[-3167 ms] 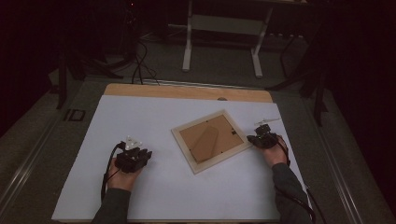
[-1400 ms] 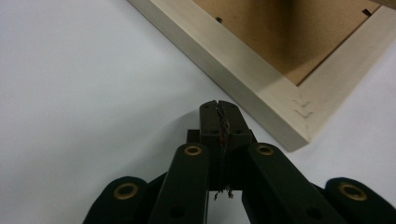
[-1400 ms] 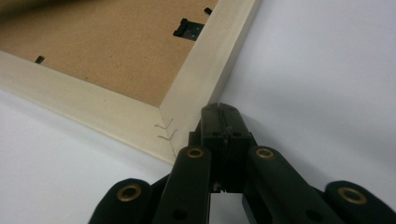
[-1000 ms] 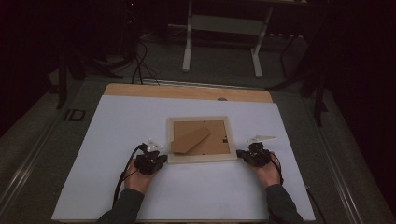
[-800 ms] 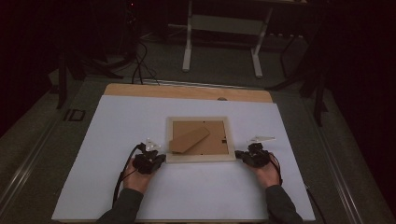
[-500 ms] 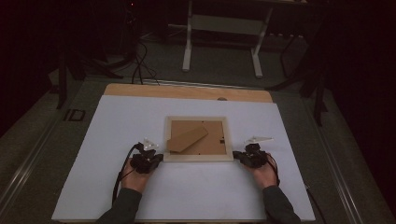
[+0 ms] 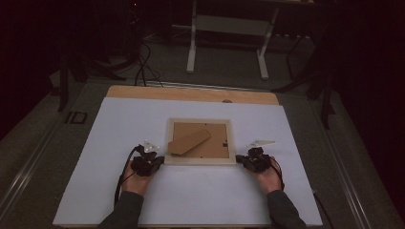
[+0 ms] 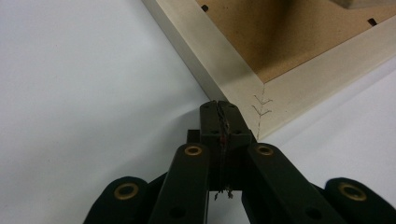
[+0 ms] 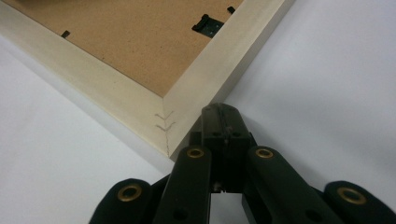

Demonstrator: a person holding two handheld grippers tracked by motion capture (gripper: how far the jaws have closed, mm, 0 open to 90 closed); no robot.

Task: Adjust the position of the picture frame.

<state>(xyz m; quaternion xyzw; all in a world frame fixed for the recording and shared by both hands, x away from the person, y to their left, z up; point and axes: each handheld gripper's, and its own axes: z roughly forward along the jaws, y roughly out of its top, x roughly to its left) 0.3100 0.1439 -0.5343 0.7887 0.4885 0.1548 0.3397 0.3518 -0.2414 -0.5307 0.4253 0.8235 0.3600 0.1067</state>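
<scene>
Frame point(image 7: 200, 141) squared up since; left gripper point(image 7: 155, 162), right gripper point(image 7: 242, 161) closed at near corners.

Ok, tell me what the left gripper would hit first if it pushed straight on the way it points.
Most likely the picture frame: the left gripper, jaws shut, points at the frame's near corner, right at its edge. Whether they already touch is hard to tell.
</scene>
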